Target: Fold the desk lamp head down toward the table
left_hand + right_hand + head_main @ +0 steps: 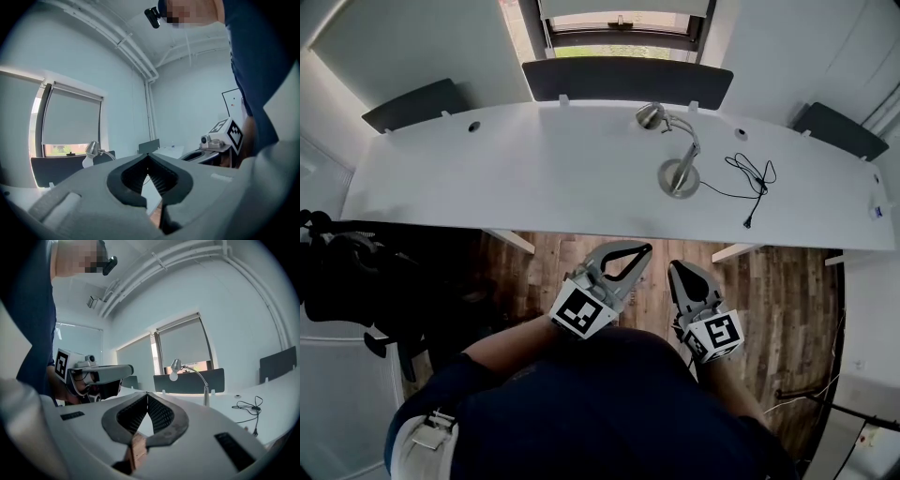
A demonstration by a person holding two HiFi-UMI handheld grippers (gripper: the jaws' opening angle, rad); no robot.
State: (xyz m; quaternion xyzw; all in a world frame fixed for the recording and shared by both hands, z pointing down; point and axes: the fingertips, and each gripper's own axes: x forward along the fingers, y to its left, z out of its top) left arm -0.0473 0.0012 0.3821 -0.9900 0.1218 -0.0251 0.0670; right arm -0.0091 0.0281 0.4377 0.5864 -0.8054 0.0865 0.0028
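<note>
A silver desk lamp stands on the white desk, toward the right. Its round base carries a curved neck up to the head, which is raised. The right gripper view shows the lamp head with a white bulb, and it also appears in the left gripper view. My left gripper and right gripper hover side by side over the wooden floor, short of the desk's front edge. Both point toward the desk. The left gripper and the right gripper are each shut, tips touching, holding nothing.
A black cable with a plug lies on the desk right of the lamp. Dark partition panels line the desk's far edge under a window. A black chair stands at the left. Wooden floor lies below the grippers.
</note>
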